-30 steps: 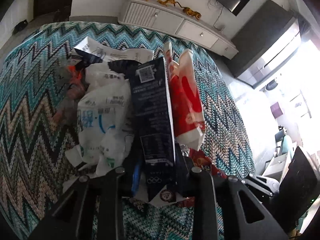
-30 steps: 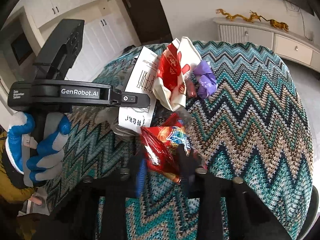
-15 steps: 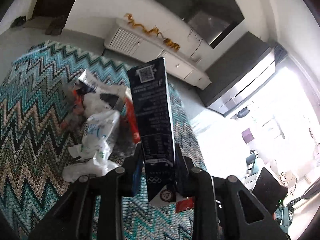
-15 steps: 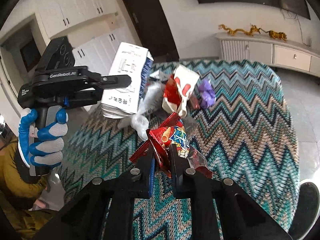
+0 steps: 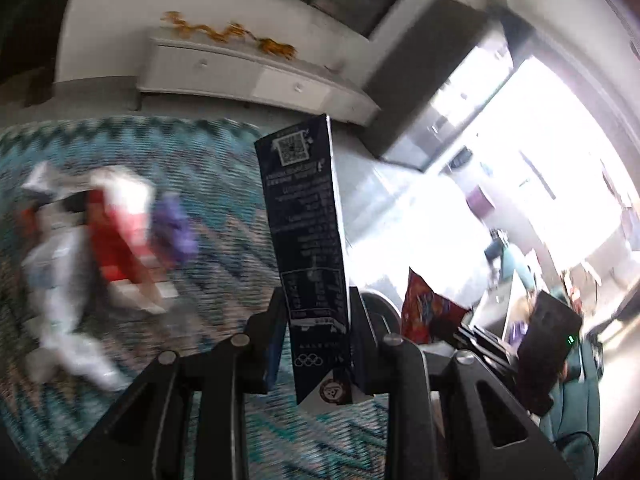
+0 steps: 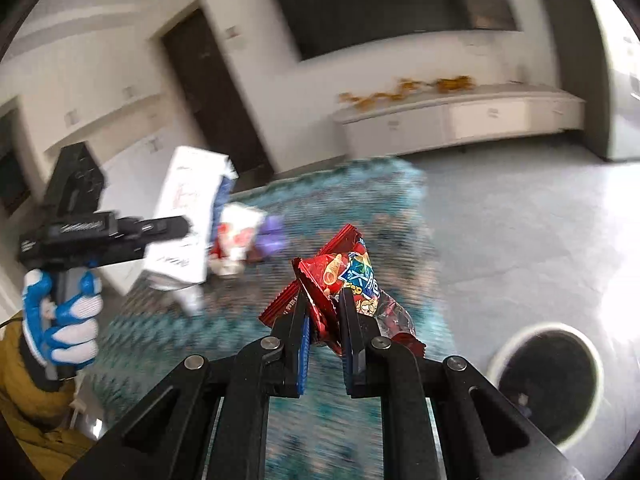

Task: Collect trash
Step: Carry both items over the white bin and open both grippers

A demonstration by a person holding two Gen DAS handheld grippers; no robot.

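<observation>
My left gripper is shut on a tall dark carton and holds it upright above the zigzag cloth; the carton's white side and the left gripper also show in the right wrist view. My right gripper is shut on a red snack wrapper, lifted off the table; the wrapper also shows in the left wrist view. A blurred pile of remaining trash, white, red and purple, lies on the cloth to the left.
The table carries a teal zigzag cloth. A round black bin with a white rim stands on the floor at the lower right. A white sideboard lines the far wall. A gloved hand holds the left gripper.
Both grippers have lifted further off the table and swung to the right with their loads. The trash pile has slid to the left of view, and the bin has come into sight.
</observation>
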